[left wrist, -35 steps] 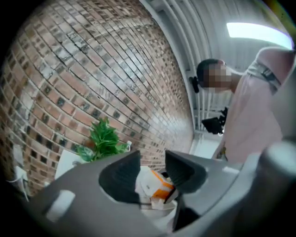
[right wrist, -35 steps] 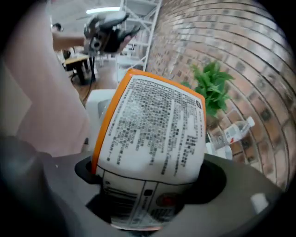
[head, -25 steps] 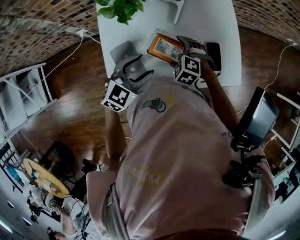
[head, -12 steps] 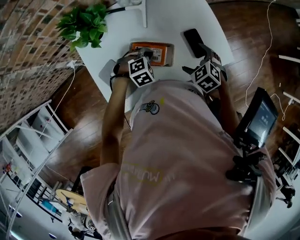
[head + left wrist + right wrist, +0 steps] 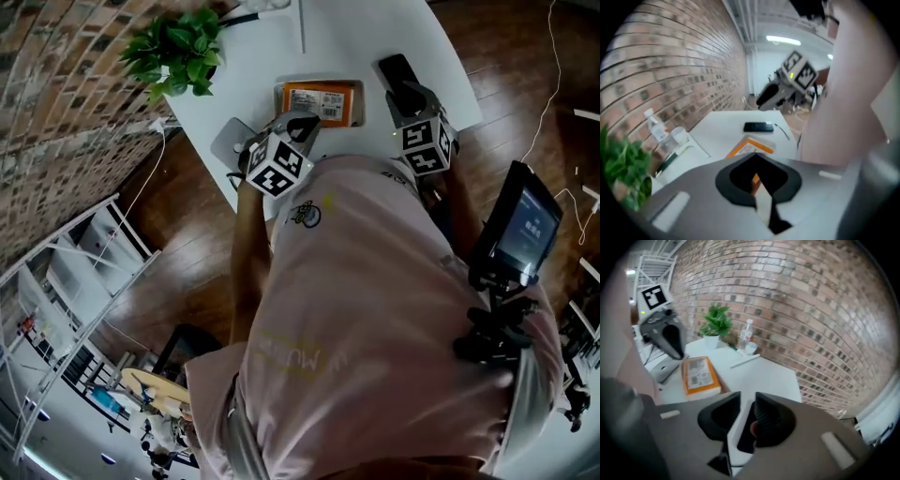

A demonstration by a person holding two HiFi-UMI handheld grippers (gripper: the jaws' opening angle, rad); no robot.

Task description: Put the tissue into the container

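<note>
The person stands at the near edge of a white desk (image 5: 356, 37), with a tool in each hand held out over it. The tissue pack (image 5: 321, 101), orange with a printed label, lies flat on the desk at the person's 12 o'clock, between the two tools and gripped by neither.

The left tool (image 5: 298, 122) hangs at about 11 o'clock, over the pack's near left corner. Its jaws are pressed together with nothing pinched, and the pack shows just past their tips. The right tool (image 5: 405, 94) sits at about 1 o'clock, just beside the pack's right end. Its jaws are closing, and only a narrow slit is left between them. Bare desk shows through that slit, and nothing is caught in it.

A black phone (image 5: 398, 70) lies on the desk just beyond the right tool. A grey flat object (image 5: 232, 141) rests at the desk's left edge, at 10 o'clock, near the left tool. Farther off at 10 o'clock a green potted plant (image 5: 178, 52) stands by the brick wall (image 5: 56, 75). In the right gripper view a clear bottle (image 5: 746, 336) stands just beside the plant. A slim white stick (image 5: 745, 361) lies on the desk in front of them, well apart from the pack.
</note>
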